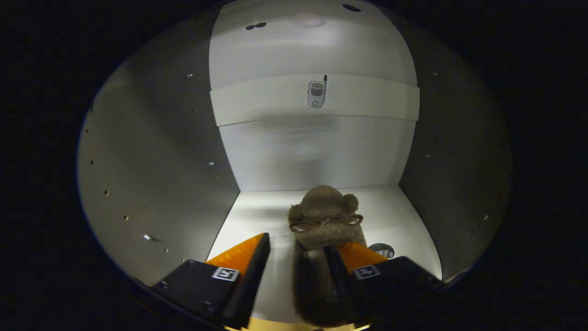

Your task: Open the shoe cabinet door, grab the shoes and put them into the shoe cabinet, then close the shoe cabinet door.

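We are setting the fuzzy brown slipper [324,220] on the floor of the shoe cabinet [257,216], so we are aiming to back the gripper [296,250] straight out without dragging it. The fingers are standing apart, not clamping; the slipper is lying between them, hugging the right finger, its bowed toe just ahead of the tips.

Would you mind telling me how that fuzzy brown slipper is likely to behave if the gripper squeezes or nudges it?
The slipper looks plush, so it will probably compress and flop rather than hold shape. Its fuzzy surface should resist slipping on the cabinet floor. It seems light for its size. The gripper is open, one finger alongside its opening.
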`<state>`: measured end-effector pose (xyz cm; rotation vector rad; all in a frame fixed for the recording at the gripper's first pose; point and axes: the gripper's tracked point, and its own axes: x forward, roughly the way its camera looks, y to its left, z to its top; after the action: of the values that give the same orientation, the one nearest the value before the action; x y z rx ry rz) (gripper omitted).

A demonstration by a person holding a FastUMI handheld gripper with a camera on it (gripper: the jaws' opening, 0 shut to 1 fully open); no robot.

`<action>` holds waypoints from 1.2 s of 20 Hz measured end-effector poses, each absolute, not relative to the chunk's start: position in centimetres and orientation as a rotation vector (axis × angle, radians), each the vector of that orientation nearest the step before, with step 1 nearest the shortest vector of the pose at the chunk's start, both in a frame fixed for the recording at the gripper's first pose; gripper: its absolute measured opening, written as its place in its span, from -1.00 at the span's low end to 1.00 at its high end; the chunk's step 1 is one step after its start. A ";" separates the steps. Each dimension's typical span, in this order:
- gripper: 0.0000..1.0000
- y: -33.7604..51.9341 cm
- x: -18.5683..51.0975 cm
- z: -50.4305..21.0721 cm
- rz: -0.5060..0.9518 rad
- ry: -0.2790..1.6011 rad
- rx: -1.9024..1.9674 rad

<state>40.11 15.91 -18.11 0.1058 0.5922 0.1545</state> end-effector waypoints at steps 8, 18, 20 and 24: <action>0.97 14.2 34.1 -11.1 0.153 0.410 0.073; 0.96 11.2 19.9 -0.1 0.144 0.112 0.053; 0.96 10.6 16.6 1.0 0.149 0.085 0.055; 0.96 9.9 10.4 2.3 0.163 0.060 0.092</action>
<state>10.41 9.86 2.34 0.0916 0.0599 0.1632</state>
